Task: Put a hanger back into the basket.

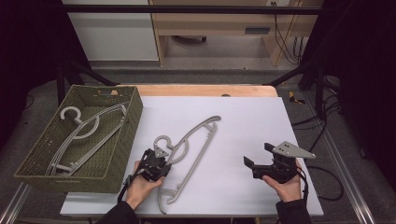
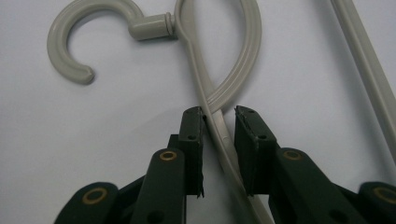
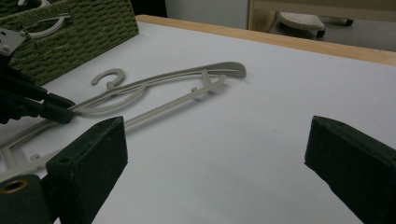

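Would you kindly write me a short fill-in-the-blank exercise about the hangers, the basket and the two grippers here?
1. The left gripper has its jaws on either side of the hanger on the ____ board.
2. The second hanger lies inside the green ____.
3. The right gripper holds ____, its jaws wide apart.
4. The basket stands on the table's ____ side.

Missing words: white; basket; nothing; left
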`<action>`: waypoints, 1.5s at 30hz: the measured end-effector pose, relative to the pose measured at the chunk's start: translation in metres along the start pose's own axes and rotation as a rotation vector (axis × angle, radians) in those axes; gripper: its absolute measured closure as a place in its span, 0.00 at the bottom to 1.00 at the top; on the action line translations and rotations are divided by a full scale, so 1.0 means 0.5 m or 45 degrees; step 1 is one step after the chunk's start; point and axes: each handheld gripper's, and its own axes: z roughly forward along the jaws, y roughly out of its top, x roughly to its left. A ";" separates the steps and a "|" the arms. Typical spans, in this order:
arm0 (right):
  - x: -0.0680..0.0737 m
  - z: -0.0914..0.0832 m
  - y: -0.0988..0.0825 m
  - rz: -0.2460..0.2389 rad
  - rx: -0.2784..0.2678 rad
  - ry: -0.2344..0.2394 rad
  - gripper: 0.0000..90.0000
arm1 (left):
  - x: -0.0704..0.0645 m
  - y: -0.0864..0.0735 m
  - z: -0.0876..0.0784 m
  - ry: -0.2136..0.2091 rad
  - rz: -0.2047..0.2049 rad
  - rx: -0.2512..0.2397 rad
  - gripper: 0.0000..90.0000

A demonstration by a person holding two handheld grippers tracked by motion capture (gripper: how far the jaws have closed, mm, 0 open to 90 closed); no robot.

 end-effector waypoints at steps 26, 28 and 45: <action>-0.002 -0.001 -0.001 0.002 0.000 0.002 0.07 | -0.001 0.006 -0.006 -0.141 0.081 -0.009 0.82; -0.002 -0.001 -0.001 0.005 -0.004 0.003 0.07 | -0.003 0.004 -0.015 -0.130 0.104 -0.013 0.77; -0.004 -0.007 0.001 0.008 -0.007 0.006 0.07 | -0.012 -0.037 -0.042 -0.091 0.106 0.115 0.76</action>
